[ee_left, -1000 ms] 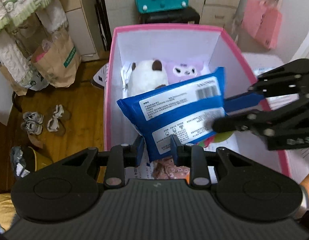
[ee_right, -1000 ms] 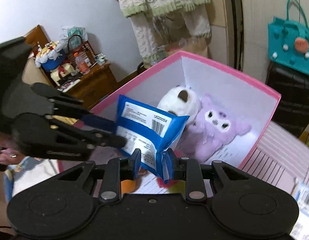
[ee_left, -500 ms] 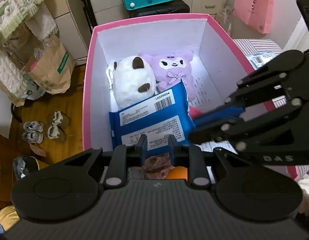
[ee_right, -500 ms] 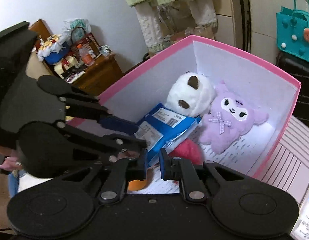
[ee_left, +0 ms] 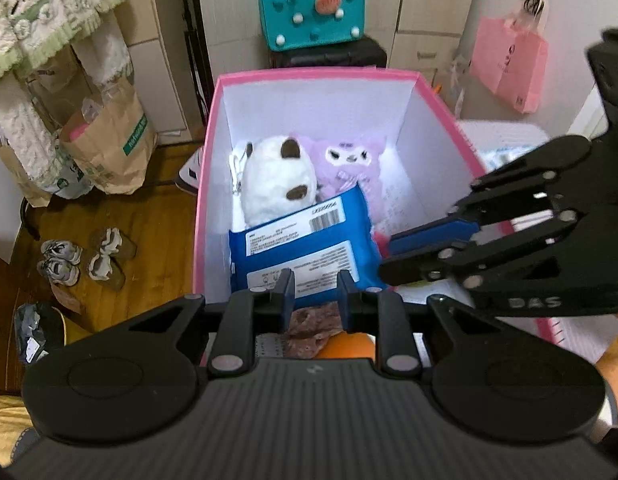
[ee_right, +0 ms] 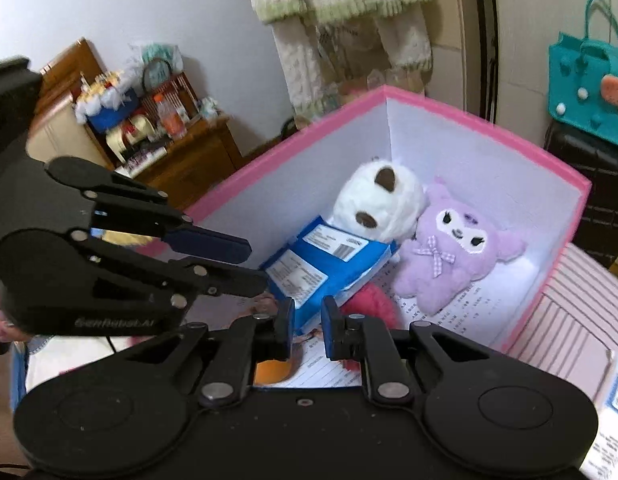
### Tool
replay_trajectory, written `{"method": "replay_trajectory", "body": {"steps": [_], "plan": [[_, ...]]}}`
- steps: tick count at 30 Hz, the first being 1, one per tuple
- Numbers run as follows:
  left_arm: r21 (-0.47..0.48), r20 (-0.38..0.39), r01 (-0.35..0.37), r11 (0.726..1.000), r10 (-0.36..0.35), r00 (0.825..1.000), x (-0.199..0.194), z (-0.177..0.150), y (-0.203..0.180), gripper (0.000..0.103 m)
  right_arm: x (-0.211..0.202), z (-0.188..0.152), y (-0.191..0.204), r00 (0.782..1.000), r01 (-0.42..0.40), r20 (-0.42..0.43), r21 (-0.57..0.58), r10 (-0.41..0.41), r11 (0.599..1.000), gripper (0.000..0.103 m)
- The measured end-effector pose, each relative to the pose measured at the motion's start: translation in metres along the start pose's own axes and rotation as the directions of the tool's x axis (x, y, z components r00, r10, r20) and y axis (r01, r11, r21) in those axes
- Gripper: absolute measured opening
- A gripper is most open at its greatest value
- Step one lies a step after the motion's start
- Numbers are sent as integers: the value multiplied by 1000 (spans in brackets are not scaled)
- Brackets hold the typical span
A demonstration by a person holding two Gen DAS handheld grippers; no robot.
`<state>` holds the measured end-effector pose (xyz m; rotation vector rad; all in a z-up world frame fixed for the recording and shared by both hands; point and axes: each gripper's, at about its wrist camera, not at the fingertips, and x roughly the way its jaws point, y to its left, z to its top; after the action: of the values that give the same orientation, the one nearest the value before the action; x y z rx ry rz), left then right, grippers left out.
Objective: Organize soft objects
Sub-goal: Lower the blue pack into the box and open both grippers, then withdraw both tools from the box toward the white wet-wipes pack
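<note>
The pack lies in the box, ahead of both clenched grippers, left and right, beside two plushes; more may remain.

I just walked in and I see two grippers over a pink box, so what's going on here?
A person is tidying soft things into a pink box, with a handheld gripper in each hand. Both the left gripper and the right gripper are pinching a blue soft pack, one at each end, low inside the box. It leans against a white plush, with a purple plush beside that. The pack has not been let go.
</note>
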<state>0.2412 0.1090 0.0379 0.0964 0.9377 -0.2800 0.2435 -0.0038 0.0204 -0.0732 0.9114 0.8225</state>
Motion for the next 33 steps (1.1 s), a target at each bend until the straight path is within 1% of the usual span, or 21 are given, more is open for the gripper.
{"method": "replay_trajectory", "body": {"steps": [5,7,10,13,20,25,27,28,30,31,33], "plan": [[17,36,-3,1000,3,999,-27,-3,-16,22,-48,-9,17,998,5,62,-24,-3,1000,20],[20,51,0,1000,-1,999,-40,-4,-24,23,-65,-13,21,997,9,83,-28,-7,1000,23],[29,80,2,1000,-5,997,-61,-10,-35,26,-92,-21,28,992,29,121,-44,-23,999,29],[38,100,-3,999,-1,995,-79,-16,-48,32,-116,-34,34,986,45,161,-71,-33,996,32],[48,146,1,999,-8,989,-111,-27,-73,39,-155,-62,43,974,74,222,-101,-50,992,37],[73,180,12,997,-25,983,-128,-33,-96,41,-180,-82,46,963,107,258,-108,-76,988,40],[78,199,43,996,-58,978,-133,-36,-104,41,-189,-90,45,959,131,266,-104,-100,986,42],[64,210,70,995,-83,974,-134,-39,-107,42,-194,-95,44,955,144,274,-104,-111,984,43],[42,228,147,988,-153,962,-132,-42,-112,42,-204,-104,39,949,164,288,-90,-132,982,43],[35,239,171,985,-175,955,-129,-43,-116,42,-208,-109,35,946,171,292,-79,-141,982,43],[37,262,188,982,-191,946,-122,-47,-126,42,-216,-117,29,940,187,302,-60,-161,981,44]]}}
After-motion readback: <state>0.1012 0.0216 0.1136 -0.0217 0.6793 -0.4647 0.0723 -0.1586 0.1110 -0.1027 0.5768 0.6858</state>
